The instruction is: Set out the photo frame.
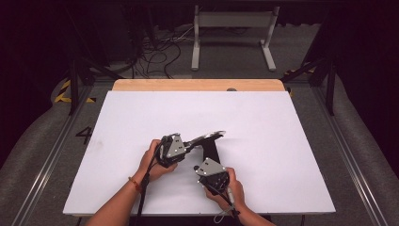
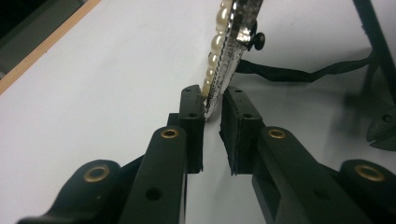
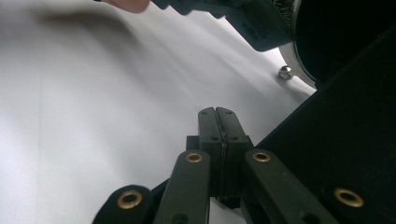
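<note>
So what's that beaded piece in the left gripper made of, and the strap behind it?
Beaded piece: glossy cream beads, pearl-like, possibly plastic, set on a sparkly silver edge that looks like metal or rhinestones. The left gripper clamps its lower end. Strap: matte black, limp and wrinkled, so probably fabric or soft leather.

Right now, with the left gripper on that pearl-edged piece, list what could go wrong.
1. The left gripper pinches only the bottom tip of the pearl-edged piece, so it may slip or twist out.
2. The black strap trails on the table and could snag.
3. The right gripper is shut beside the black box, giving little support.
</note>
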### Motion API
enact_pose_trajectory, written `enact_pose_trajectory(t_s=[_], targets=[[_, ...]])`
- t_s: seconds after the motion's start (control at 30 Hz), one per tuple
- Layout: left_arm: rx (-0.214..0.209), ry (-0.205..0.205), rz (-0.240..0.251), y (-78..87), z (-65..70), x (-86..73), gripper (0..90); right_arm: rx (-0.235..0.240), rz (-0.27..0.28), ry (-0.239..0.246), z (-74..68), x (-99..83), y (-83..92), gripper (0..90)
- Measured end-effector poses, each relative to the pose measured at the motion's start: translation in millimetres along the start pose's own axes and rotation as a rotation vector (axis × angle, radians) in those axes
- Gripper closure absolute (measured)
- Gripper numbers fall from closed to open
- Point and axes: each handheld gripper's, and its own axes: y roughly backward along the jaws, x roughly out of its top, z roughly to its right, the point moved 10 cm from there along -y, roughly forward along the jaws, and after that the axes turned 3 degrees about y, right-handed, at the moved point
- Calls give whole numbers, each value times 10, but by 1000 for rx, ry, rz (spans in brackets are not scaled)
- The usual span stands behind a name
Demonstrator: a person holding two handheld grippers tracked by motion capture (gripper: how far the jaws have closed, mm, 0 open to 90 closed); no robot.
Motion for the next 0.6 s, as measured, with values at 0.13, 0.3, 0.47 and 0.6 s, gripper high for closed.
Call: enact_pose_trajectory(t_s=[0.13,0.3,0.47,0.6], targets=[[-4,-12,27,44,42,68,791,-5,4,6,29,-28,25,900],[-3,-25,34,51,64,96,793,7,14,-7,70,-59,49,900],[-19,-11,39,38,72,93,791,14,14,-7,96,-83,66,900],[-18,-14,37,39,81,94,791,19,16,-15,106,-97,77,900]])
